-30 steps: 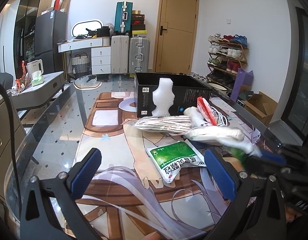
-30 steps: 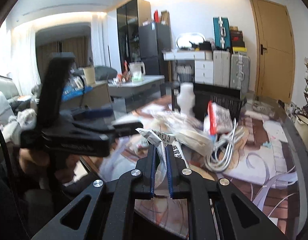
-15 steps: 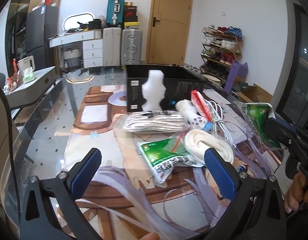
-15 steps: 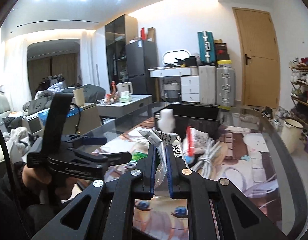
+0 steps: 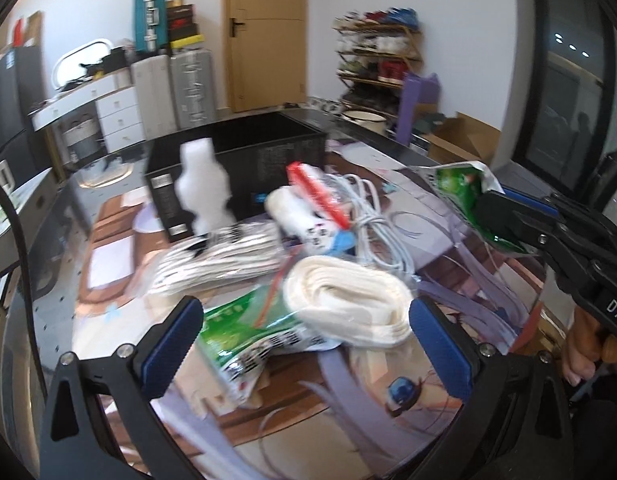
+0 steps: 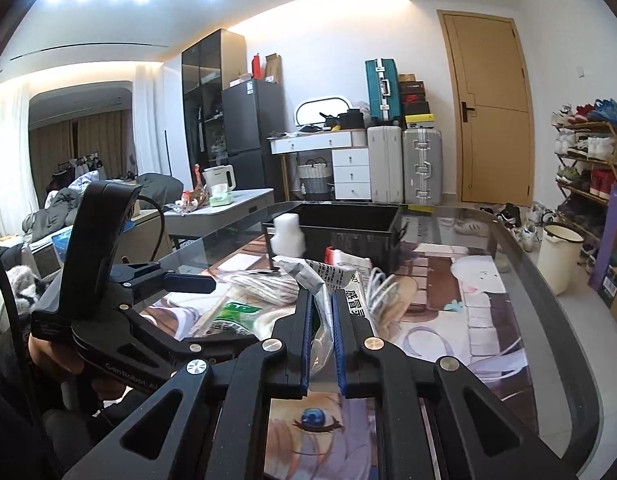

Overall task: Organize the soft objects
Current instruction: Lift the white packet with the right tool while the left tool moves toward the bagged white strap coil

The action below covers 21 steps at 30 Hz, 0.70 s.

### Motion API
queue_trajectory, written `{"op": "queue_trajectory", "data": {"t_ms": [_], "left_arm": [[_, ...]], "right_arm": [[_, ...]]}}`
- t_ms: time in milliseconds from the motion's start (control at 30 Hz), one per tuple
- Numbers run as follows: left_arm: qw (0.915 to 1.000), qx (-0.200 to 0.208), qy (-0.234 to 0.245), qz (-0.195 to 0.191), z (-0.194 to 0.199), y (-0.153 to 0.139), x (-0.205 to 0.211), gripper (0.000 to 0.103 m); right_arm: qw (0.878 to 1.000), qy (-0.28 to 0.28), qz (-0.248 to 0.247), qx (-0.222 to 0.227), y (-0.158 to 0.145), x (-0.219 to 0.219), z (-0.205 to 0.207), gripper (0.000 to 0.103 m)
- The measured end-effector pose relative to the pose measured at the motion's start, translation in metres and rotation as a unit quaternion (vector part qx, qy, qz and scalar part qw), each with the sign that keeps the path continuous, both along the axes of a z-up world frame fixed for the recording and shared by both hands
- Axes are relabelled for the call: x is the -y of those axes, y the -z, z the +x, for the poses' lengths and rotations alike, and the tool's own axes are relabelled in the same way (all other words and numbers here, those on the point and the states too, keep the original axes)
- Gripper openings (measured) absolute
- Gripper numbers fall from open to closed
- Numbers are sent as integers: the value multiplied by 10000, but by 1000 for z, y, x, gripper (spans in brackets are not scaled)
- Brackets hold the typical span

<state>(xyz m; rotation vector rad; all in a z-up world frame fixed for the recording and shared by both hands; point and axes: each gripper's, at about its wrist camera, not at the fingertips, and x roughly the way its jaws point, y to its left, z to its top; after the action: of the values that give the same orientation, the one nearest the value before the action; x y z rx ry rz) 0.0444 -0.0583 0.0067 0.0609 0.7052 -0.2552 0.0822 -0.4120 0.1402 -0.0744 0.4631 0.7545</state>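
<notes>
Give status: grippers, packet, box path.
Right gripper shut on green packet, held above the table. Left gripper open, empty, over the pile. Black box open; foam piece in front.

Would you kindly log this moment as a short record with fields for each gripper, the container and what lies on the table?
right gripper: shut on a green and white packet, held above the table
left gripper: open, nothing between its pads, hovering over the pile
container: black box, open top, behind the pile
pile: second green packet, cream strap coil, white cable, bagged white bundle
surface: printed mat
</notes>
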Motion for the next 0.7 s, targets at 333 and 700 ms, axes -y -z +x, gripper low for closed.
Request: {"op": "queue_trajectory", "data": {"t_ms": [333,700], "left_arm": [[9970,-492,491,330,22,10,25,103],[9960,-596,509,427,26,18,34,83]], "right_arm": [[9999,144,5,-93,3,7,7,10],[9998,130,12,-116,4,7,7,10]]}}
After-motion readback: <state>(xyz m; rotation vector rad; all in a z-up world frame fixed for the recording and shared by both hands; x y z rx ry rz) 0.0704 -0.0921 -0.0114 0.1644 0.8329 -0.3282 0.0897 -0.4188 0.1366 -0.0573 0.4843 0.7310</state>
